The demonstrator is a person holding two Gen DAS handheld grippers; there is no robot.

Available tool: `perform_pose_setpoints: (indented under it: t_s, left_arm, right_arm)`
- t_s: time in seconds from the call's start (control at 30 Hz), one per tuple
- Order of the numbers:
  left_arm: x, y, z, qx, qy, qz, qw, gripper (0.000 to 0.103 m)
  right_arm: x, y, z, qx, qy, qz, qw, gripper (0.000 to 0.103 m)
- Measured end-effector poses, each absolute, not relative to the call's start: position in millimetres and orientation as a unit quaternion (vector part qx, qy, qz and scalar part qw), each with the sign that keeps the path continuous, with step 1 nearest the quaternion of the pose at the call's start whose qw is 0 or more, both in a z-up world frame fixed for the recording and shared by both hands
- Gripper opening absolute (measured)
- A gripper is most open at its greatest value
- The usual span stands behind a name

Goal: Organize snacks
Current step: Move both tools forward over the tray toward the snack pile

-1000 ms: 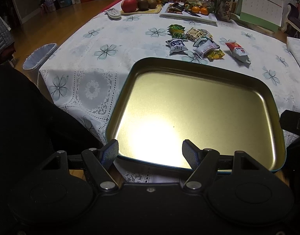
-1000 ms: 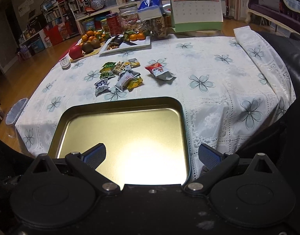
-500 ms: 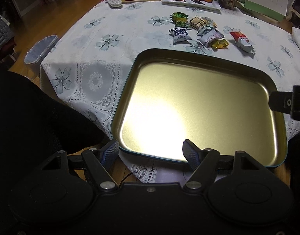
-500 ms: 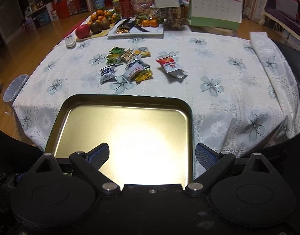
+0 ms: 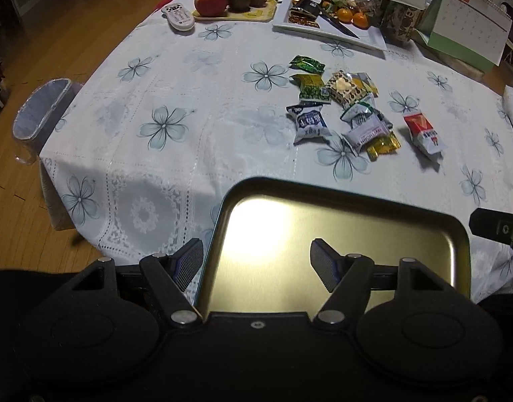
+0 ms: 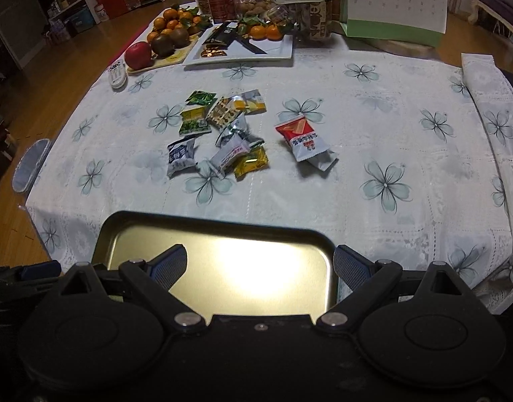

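Left gripper jaws spread, straddling the left rim of the gold tray, holding nothing. Snack packets lie clustered on the surface beyond the tray's far edge (red-and-white packet sits apart, right of the cluster). Right gripper jaws spread over the tray's right rim, holding nothing.

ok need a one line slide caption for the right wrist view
Open right gripper poised over an empty gold tray, with wrapped snacks scattered on the floral tablecloth beyond.
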State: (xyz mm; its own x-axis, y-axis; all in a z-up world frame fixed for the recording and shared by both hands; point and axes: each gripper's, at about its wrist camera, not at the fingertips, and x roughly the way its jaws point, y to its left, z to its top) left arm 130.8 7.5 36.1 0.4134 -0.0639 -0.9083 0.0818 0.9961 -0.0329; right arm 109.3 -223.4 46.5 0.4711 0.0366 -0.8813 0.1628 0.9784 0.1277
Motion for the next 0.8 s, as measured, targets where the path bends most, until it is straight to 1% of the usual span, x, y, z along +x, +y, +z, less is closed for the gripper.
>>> perform_pose_setpoints:
  t_s: [0.13, 0.2, 0.3, 0.57, 0.7, 0.8]
  left_arm:
    - [170, 5, 35, -0.001, 0.547, -0.042, 0.836, 0.070]
    - [189, 2, 34, -0.002, 0.553, -0.044, 0.832, 0.070]
    - [214, -5, 29, 0.001, 0.561, -0.046, 0.826, 0.070]
    - [267, -30, -1, 0.021, 0.598, -0.075, 0.798, 0.070]
    - [265, -37, -24, 0.048, 0.615, -0.082, 0.783, 0.070]
    - [259, -34, -41, 0.059, 0.633, -0.076, 0.768, 0.070]
  right_arm:
    - [151, -241, 40, 0.118, 0.538, -0.044, 0.834, 0.088]
    - [170, -250, 35, 0.127, 0.543, -0.056, 0.828, 0.088]
    - [195, -260, 29, 0.124, 0.545, -0.072, 0.826, 0.084]
    - [250, -279, 10, 0.123, 0.563, -0.081, 0.813, 0.083]
    - [248, -274, -7, 0.142, 0.585, -0.057, 0.796, 0.083]
    - [239, -259, -21, 0.134, 0.601, -0.045, 0.786, 0.083]
